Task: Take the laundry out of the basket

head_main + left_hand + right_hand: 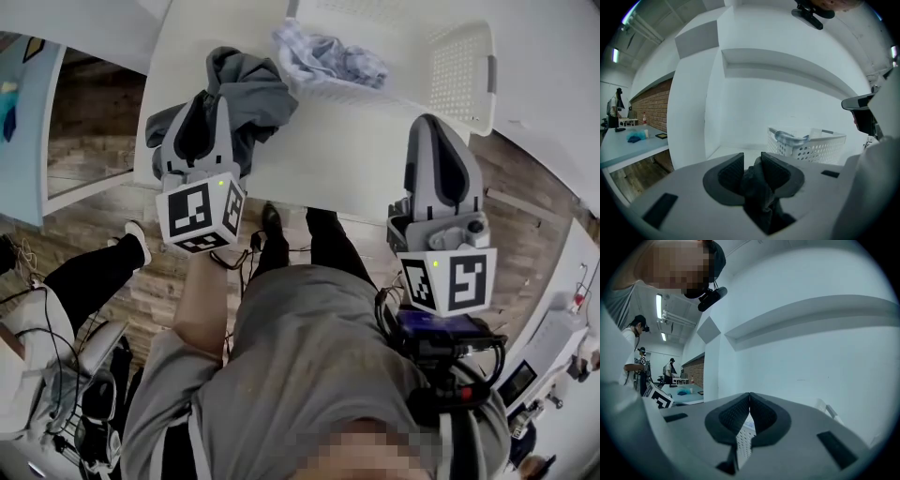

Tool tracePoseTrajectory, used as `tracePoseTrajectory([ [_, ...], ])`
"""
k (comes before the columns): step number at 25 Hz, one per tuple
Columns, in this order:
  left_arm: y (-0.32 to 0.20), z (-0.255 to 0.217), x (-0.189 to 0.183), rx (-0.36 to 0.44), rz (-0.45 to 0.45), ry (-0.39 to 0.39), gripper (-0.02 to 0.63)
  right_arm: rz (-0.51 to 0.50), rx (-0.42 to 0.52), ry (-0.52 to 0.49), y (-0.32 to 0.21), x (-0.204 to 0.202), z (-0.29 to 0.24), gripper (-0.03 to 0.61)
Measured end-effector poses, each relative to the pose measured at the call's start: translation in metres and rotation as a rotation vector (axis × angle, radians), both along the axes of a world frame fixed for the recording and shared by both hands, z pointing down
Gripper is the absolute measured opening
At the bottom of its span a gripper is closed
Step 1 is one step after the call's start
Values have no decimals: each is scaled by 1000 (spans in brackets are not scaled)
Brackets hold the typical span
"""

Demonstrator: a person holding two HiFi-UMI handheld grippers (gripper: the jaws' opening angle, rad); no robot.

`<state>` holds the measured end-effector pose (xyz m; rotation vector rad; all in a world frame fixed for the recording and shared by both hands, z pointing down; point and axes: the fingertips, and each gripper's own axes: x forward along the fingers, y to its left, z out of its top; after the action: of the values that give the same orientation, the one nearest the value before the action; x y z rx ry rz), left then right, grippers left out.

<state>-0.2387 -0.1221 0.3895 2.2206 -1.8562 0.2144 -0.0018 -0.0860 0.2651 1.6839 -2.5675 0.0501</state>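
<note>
Beside the basket [464, 70] on the white bench [347, 159], the left tongs [752, 161] sit loosened around the grey garment [258, 94], apparently to drop it there, while the right tongs [749, 397] wait clenched and empty.

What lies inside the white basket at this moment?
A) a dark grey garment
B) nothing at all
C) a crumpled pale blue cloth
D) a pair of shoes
C: the head view shows a crumpled pale blue cloth in the white basket, while the grey garment lies outside it on the table.
</note>
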Motion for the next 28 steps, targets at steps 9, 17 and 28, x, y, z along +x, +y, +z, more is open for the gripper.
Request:
tracePoseTrajectory([
  [9, 12, -23, 0, 48, 18, -3, 118, 14, 44, -19, 15, -1, -13, 8],
  [17, 40, -79, -16, 157, 26, 16, 48, 27, 106, -44, 46, -16, -39, 8],
  [28, 87, -164, -23, 350, 106, 36, 9, 92, 247, -89, 109, -22, -79, 8],
])
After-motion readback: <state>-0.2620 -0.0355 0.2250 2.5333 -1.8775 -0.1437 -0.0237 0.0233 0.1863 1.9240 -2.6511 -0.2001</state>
